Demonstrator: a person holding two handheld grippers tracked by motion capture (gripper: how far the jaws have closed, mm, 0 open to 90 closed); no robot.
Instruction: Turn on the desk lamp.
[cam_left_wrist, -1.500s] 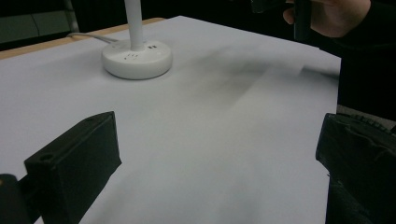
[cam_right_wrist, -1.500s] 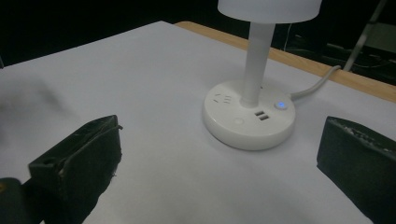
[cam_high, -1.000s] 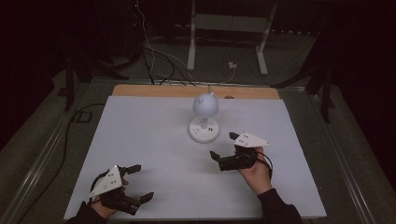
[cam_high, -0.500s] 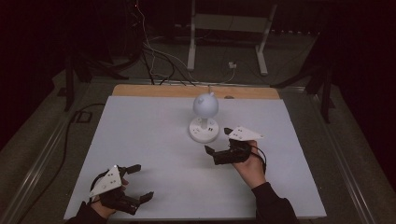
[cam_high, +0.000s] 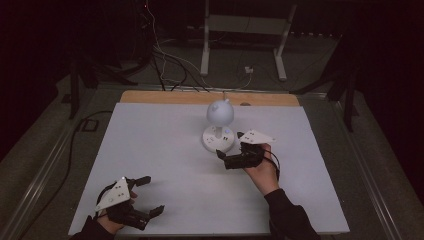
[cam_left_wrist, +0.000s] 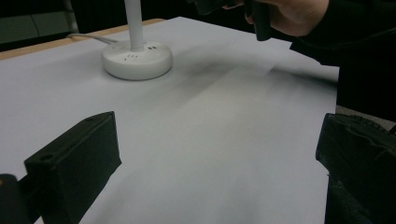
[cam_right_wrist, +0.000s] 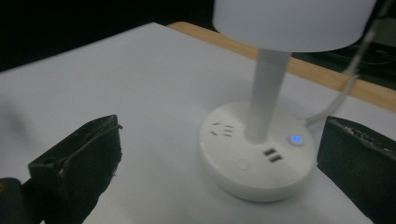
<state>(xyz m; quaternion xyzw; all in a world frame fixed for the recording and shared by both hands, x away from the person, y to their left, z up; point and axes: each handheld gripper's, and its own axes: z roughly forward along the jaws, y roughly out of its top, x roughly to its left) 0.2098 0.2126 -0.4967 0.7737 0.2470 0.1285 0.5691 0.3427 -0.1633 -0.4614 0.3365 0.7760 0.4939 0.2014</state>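
At frame centre of the high view, white desk lamp (cam_high: 219, 131): round smooth base, slim stem, globe head, standing on the matte white counter (cam_high: 165, 150); right tool (cam_high: 231, 150) just beside the base, jaws apart; left tool (cam_high: 150, 196) at lower left, jaws apart; wooden strip (cam_high: 165, 97) behind.

My table (cam_high: 150, 150) has a pale, matte white top, with a strip of bare wood (cam_high: 165, 97) along its far edge. Around it the floor (cam_high: 45, 150) is grey, and a metal rail (cam_high: 35, 185) runs along the table's left side. The room beyond is dark, so I cannot make out its walls. Behind the table stands a white metal stand (cam_high: 205, 45) on two legs, and black and white cables (cam_high: 160, 65) lie tangled on the floor beside it. A small white plug (cam_high: 248, 70) lies there too.
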